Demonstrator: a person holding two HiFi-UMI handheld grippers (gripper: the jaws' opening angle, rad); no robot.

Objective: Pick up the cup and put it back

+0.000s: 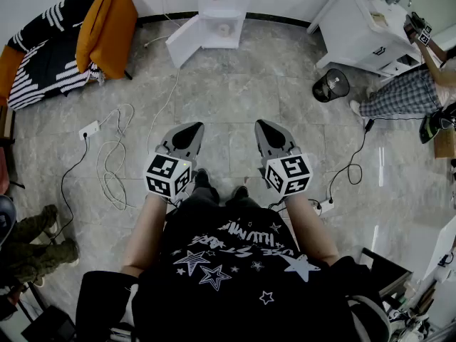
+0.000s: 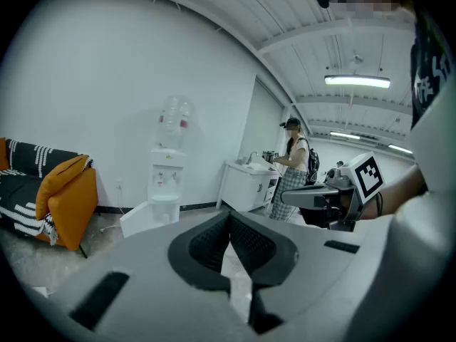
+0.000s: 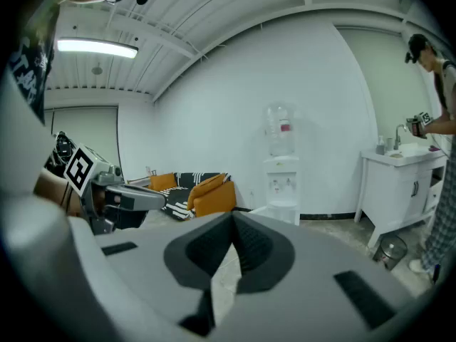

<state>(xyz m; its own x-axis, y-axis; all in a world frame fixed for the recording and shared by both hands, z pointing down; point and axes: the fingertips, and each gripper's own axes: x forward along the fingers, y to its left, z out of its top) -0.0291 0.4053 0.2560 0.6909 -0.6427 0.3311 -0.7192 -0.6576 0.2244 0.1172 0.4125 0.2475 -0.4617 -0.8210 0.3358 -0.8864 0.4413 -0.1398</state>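
Note:
No cup is plain to see. A small pale round thing (image 1: 225, 28), too small to make out, sits in the open lower compartment of the white water dispenser (image 1: 217, 9), across the room. My left gripper (image 1: 187, 130) and right gripper (image 1: 269, 127) are side by side in front of my body, above the floor, and both point toward the dispenser. In the left gripper view the jaws (image 2: 229, 216) meet at the tips with nothing between them. The right gripper's jaws (image 3: 233, 219) are also shut and empty. The dispenser (image 2: 165, 184) stands against the far wall (image 3: 282, 184).
The dispenser's white door (image 1: 187, 43) hangs open. A white sink cabinet (image 1: 360, 27) and a black bin (image 1: 331, 85) stand at the right, with a person in checked trousers (image 1: 399, 95) beside them. At the left are an orange-cushioned sofa (image 1: 107, 27) and floor cables (image 1: 114, 155).

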